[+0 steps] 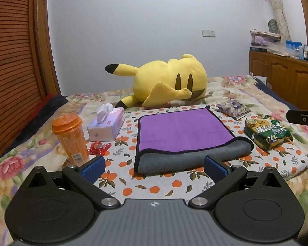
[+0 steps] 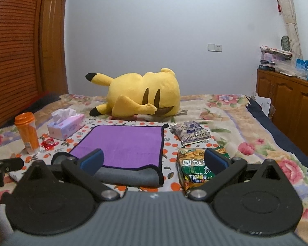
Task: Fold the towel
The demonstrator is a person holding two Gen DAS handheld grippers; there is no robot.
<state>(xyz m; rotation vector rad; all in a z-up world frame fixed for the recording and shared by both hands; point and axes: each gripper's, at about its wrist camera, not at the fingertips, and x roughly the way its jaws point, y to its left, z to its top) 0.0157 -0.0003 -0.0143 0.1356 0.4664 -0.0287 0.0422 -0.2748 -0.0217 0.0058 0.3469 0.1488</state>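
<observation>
Left wrist view, left to right: orange bottle (image 1: 70,138) upright on the bedspread (image 1: 26,155), red wrapper (image 1: 97,148) beside its base, tissue box (image 1: 105,126) behind. Towel (image 1: 180,133) lies centre on the orange-print cloth (image 1: 154,184), purple face up, near edge rolled back showing a grey underside. Green snack bag (image 1: 267,133) and purple packet (image 1: 233,108) sit just right of it. Yellow plush toy (image 1: 166,80) lies behind.

Left gripper (image 1: 154,165): jaws wide apart, empty, low over the cloth. The grey fold sits straight ahead, just beyond and between the blue pads (image 1: 214,169). Fold edge runs left-right, crosswise to the fingers.

Right gripper (image 2: 154,162): jaws also wide apart, empty. In its view the towel's near right corner lies ahead, between the fingers and toward the left one; the green bag is behind the right finger.

Judgement: one fold looks done, a second remains. Both grippers face the near edge, left nearer the middle, right nearer the right corner. Risk: right jaw catching the snack bag.
</observation>
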